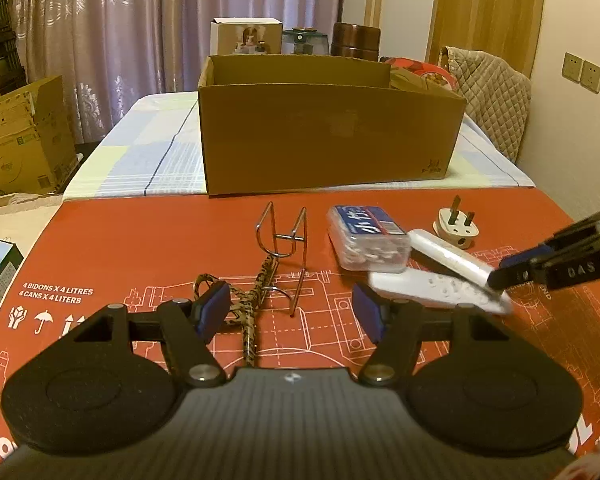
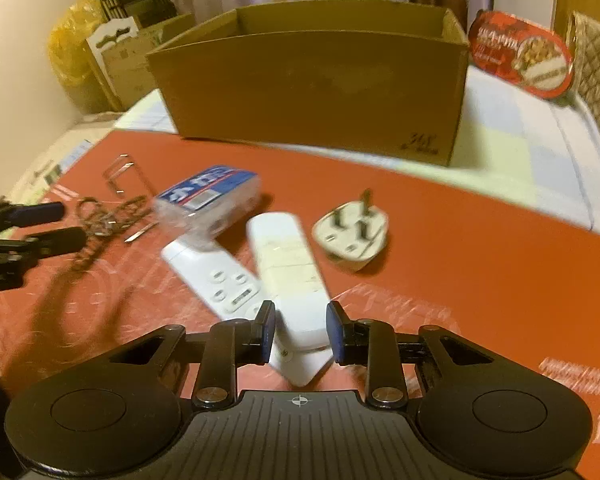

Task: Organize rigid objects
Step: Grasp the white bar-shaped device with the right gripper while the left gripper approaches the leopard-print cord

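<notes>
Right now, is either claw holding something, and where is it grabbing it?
The right gripper pinches the upper white remote control by its near end. The left gripper holds nothing; its jaws are open over the patterned cord.

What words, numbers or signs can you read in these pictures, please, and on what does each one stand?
"4 BIDONS X 4 LITRES" and "4 CANS X 4 LITERS": red cardboard sheet, above its handling signs.
"MO", cut off: the same sheet's edges.
"DAS": right gripper.
Blue label on the clear plastic case: large characters, blurred.
Mark on the cardboard box: too small.
Red tin: blurred.
</notes>
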Demonstrator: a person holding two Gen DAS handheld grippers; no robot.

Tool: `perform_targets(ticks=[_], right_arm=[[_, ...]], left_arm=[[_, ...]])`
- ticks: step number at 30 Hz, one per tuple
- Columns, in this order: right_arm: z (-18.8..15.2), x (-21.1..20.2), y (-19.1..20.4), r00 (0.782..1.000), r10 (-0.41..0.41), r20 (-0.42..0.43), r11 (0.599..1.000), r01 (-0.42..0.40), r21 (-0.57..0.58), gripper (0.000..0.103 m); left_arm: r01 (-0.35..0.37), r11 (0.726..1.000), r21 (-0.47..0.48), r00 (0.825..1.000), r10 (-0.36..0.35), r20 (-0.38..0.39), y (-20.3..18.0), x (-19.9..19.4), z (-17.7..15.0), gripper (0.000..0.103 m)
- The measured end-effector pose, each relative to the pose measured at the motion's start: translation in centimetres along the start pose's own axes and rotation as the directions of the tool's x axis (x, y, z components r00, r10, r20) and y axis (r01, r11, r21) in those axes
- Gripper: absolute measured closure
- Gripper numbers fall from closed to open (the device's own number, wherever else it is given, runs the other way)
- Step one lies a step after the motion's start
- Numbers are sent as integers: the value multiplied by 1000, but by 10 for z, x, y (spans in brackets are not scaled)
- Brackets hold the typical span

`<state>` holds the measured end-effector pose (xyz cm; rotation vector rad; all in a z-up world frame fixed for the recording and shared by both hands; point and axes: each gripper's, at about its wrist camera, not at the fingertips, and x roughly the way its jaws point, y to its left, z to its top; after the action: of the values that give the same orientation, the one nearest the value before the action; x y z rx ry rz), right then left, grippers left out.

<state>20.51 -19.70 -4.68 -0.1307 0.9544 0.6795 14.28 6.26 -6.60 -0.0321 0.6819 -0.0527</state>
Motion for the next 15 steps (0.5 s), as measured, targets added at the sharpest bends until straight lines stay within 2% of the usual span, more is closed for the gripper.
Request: perform_targets(ticks=[2,5,7,9,12,15], right_arm=[[-3,-1,5,999,35,-3,999,-35,4,77],[-2,-3,4,1000,20,17,1000,-20,6,75],[0,-2,1,999,-7,33,1000,6,16,64],[3,0,-3,999,-4,48,999,2,49,43],[9,9,-4,999,3,51,997,-7,77,42],[14,19,-2,999,-28,47,997,24,80,42]], left_arm=[[-3,1000,-3,1000,3,0,1,-1,0,40],[-6,1000,-12,1000,6,3,3,-3,-1,40],[-5,1000,-16,1000,5,4,4,-2,0,40],[-3,1000,-21,1000,3,4,4,-1,0,40],[0,1000,-25,1000,0,2,4,0,1,40],[-1,1000,-25,1000,1,4,3,1,1,40]])
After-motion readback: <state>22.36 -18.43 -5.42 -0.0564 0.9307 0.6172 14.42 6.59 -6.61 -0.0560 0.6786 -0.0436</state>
